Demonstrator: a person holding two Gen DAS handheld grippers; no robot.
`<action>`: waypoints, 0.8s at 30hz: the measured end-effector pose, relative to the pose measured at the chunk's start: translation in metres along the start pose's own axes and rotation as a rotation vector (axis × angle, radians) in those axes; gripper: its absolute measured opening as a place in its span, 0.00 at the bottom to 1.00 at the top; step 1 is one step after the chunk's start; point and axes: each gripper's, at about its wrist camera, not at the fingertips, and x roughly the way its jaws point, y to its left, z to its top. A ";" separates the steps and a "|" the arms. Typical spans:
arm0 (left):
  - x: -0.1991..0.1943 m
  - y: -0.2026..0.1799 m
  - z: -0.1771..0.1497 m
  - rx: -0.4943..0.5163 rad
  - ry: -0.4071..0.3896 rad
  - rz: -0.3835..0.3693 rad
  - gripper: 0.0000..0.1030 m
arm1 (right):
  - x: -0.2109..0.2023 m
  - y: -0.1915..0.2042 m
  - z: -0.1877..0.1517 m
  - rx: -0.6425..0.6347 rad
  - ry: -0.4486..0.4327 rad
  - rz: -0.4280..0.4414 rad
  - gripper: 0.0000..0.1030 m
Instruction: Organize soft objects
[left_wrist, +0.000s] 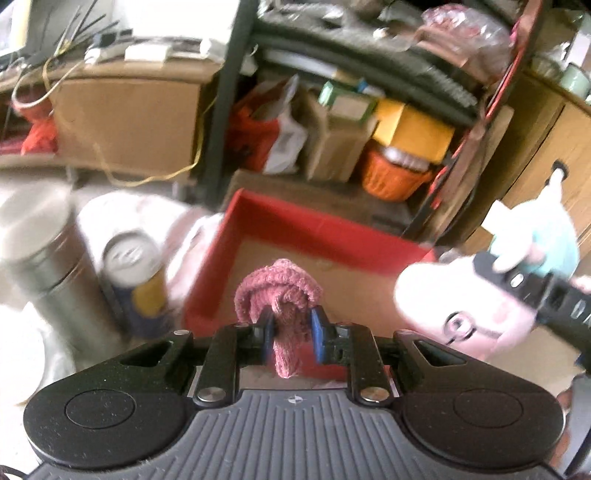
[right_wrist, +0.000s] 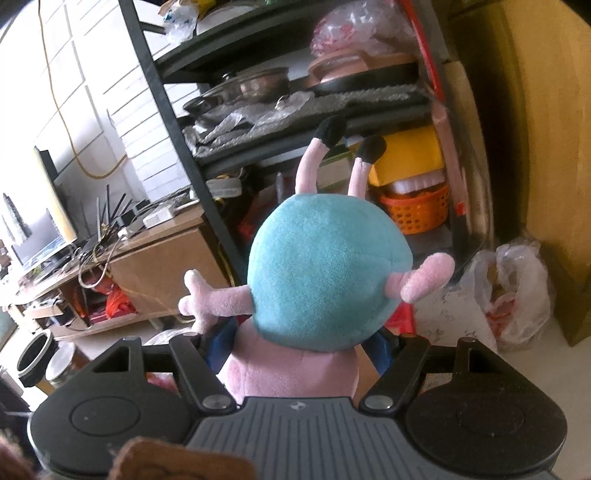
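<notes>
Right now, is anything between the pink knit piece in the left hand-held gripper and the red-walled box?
Nothing visible. The left hand-held gripper holds the pink knit piece at the red-walled box's near edge, its cardboard floor bare. The plush toy hangs off to the right.

Plush pig (right_wrist: 328, 273) hides right gripper (right_wrist: 295, 354) pads; can (left_wrist: 142, 280) blurred.

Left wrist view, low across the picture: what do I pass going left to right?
Steel canister → drink can → pink knitted piece held in the left claw, over the red box → pig plush in the right claw.
</notes>
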 end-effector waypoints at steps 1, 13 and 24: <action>0.002 -0.005 0.003 0.000 -0.008 -0.008 0.19 | 0.001 -0.002 0.002 0.006 -0.004 -0.005 0.43; 0.038 -0.012 0.016 -0.054 -0.068 -0.015 0.69 | 0.036 -0.022 0.009 0.048 0.007 -0.050 0.48; 0.027 -0.003 0.013 -0.077 -0.052 -0.015 0.76 | 0.026 -0.030 0.015 0.099 -0.032 -0.031 0.53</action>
